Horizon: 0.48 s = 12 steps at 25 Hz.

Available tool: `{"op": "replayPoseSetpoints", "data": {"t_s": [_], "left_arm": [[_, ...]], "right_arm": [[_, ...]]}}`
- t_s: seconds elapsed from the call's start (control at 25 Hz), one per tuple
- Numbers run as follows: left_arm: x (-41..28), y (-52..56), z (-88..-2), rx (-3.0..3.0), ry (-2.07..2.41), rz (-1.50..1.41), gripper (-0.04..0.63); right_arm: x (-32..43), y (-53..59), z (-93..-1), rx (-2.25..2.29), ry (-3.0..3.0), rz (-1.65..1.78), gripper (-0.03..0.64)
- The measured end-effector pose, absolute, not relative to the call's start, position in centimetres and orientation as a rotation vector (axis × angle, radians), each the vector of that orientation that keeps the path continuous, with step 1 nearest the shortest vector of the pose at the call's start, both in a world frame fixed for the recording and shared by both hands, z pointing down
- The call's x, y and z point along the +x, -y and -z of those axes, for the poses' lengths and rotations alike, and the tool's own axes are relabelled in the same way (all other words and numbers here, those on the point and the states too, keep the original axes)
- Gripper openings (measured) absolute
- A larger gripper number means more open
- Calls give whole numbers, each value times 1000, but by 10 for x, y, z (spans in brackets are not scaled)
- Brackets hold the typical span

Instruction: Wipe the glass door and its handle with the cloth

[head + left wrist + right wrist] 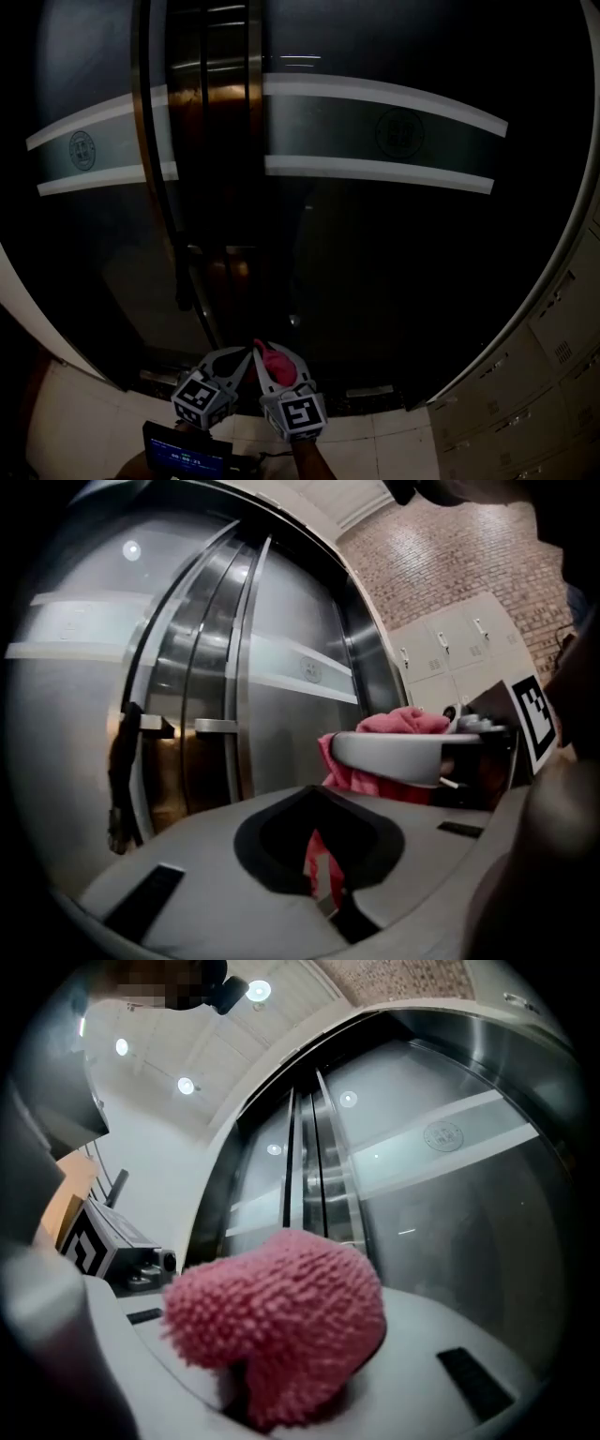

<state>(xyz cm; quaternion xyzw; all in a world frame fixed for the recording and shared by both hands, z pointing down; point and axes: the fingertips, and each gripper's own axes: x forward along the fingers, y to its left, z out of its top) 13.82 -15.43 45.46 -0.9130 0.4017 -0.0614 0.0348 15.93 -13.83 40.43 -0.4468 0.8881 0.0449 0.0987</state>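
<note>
Right gripper (277, 370): jaws clamped on the cloth (281, 1316), a pink nubby wad bulging out past the jaw tips. Only that rounded front is free to wipe with.

Left gripper (323, 855): jaws drawn together, or very nearly. A thin pink sliver shows in the seam. I cannot tell whether it is a pinched tail of the cloth or cloth seen through the gap. Nothing else is held.

The two grippers sit just beside each other, low down near the bottom edge of the glass door (394, 244), above the tiled floor (94, 412). Neither touches the glass. The handle (157, 187) runs upright along the meeting edge of the door leaves, up and left of the cloth. Lockers (562, 328) stand off to the right.

Judged risks:
- The wad is small and bunched. Pressed at an angle, hard jaw plastic may meet the glass before the cloth does and mark it.
- Drag across the pane could tug the cloth out of the clamp, since so much of it sits forward of the jaws.
- The left gripper rides so close that it may knock the handle or the right gripper in a sweep.
- A balled cloth leaves narrow tracks, so streaks and missed strips are likely, mostly near the frosted bands (375, 131) high up.
</note>
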Motion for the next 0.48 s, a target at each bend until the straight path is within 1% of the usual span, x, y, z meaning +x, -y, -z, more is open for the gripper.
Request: {"op": "replayPoseSetpoints", "data": {"t_s": [0.2,0.48], "left_arm": [[74,139,-446,-2780,-1331,158,11],[-1,124,-436,-2761,-1350,152,9]], "right_arm": [[103,122,-391,-1221,-2669,-177,58],[34,117,-382,-1197,-2657,-195,58]]}}
